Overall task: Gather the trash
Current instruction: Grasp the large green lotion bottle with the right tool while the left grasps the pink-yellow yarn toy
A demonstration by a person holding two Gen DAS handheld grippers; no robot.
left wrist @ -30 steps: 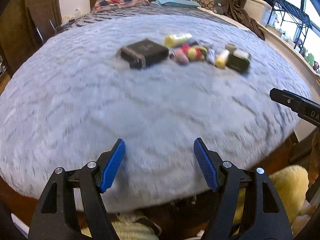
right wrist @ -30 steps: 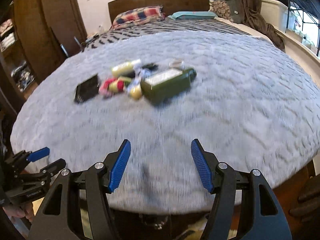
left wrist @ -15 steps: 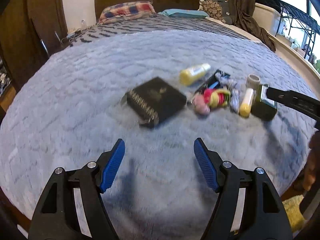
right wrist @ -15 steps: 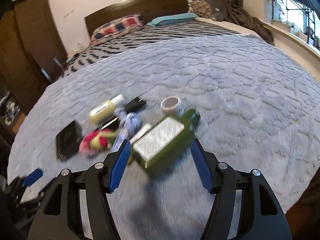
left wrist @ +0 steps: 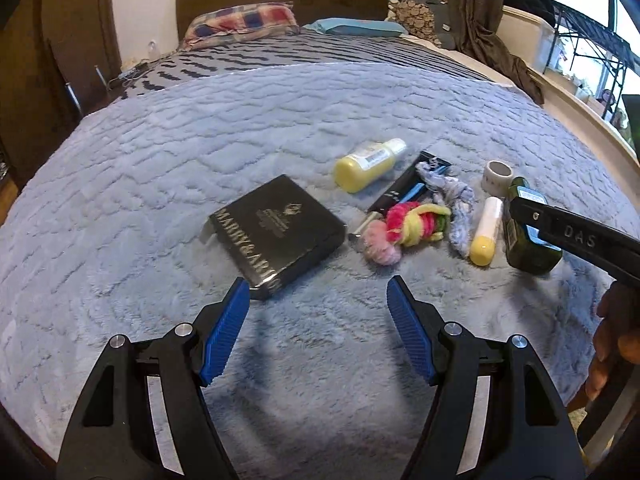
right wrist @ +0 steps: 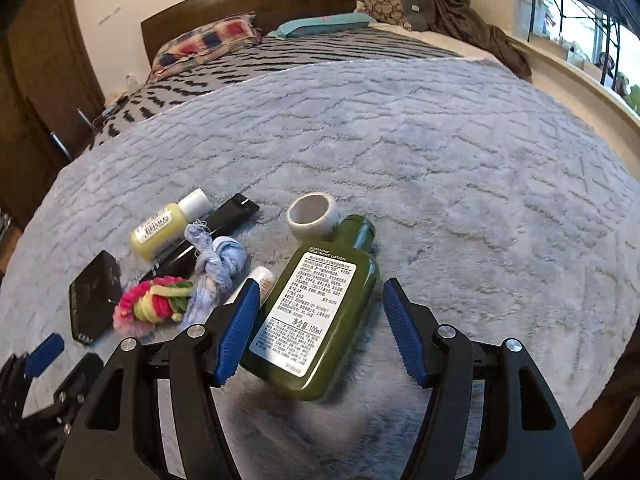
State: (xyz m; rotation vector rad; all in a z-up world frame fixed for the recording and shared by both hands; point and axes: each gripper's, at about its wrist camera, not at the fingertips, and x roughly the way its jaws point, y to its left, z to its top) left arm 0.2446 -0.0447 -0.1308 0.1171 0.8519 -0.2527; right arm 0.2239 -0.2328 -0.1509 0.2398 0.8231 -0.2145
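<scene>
1. Clearly the step in hand is the approach to a first pick: both grippers hang over the grey blanket [right wrist: 460,168] on the bed, and nothing is held yet.

2. Taking the green lotion bottle [right wrist: 320,304] as the landmark, it lies flat on the blanket, label up, cap pointing away from the right wrist camera.

3. The right gripper [right wrist: 316,320] has its blue pads spread to either side of the bottle's lower half. The left pad is just beside the bottle's edge and the right pad stands apart from it, so neither presses on it.

4. Just beyond the bottle's cap sits a white tape roll [right wrist: 312,216], apparently touching it. To the bottle's left lie a white-and-yellow tube [left wrist: 486,232], a knotted pale blue cloth [right wrist: 218,268], a pink and yellow-green bundle [right wrist: 154,304] and a yellow bottle [right wrist: 168,228].

5. Farthest left of the green bottle is a black box [left wrist: 276,232]. The left gripper [left wrist: 316,328] hovers just short of it, jaws wide apart and empty.

6. The next move probably calls for the right gripper to sink until its pads flank the bottle's flat sides, then close. The tube lies tight against the left pad's side and could be pinched too.

7. No bin or bag shows in either view, so where the trash goes cannot be told.
</scene>
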